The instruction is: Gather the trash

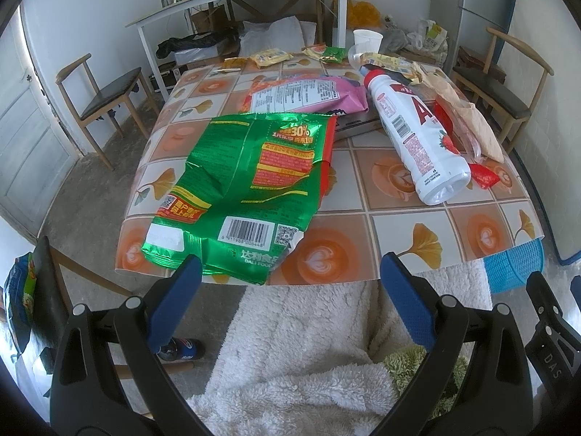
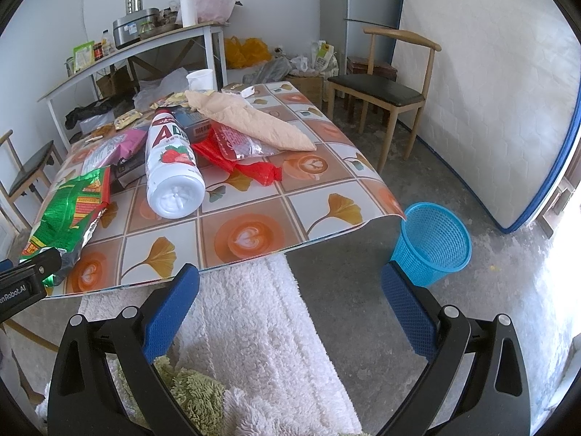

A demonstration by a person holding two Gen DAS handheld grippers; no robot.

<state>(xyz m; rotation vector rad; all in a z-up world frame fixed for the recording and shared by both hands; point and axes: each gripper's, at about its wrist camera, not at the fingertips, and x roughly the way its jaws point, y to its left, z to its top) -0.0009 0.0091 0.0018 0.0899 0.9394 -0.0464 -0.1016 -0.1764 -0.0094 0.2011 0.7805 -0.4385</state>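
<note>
A crumpled green snack bag (image 1: 247,185) lies at the near edge of the tiled table (image 1: 399,239). My left gripper (image 1: 290,272) is open just in front of the bag, its left finger at the bag's edge. A white bottle (image 1: 417,134) lies on its side beside a red wrapper (image 1: 484,178), a tan bag (image 1: 468,123) and a pink bag (image 1: 308,94). My right gripper (image 2: 290,283) is open and empty, in front of the table edge, with the bottle (image 2: 170,170) and green bag (image 2: 69,210) beyond. A blue mesh basket (image 2: 432,243) stands on the floor at the table's right corner.
Small wrappers (image 1: 272,56) and a white cup (image 1: 366,41) sit at the table's far end. Wooden chairs stand at the left (image 1: 101,98) and right (image 2: 385,87). A white shelf table (image 1: 239,3) is behind. A white fluffy cloth (image 2: 254,327) lies below the grippers. A mattress (image 2: 490,91) leans on the right wall.
</note>
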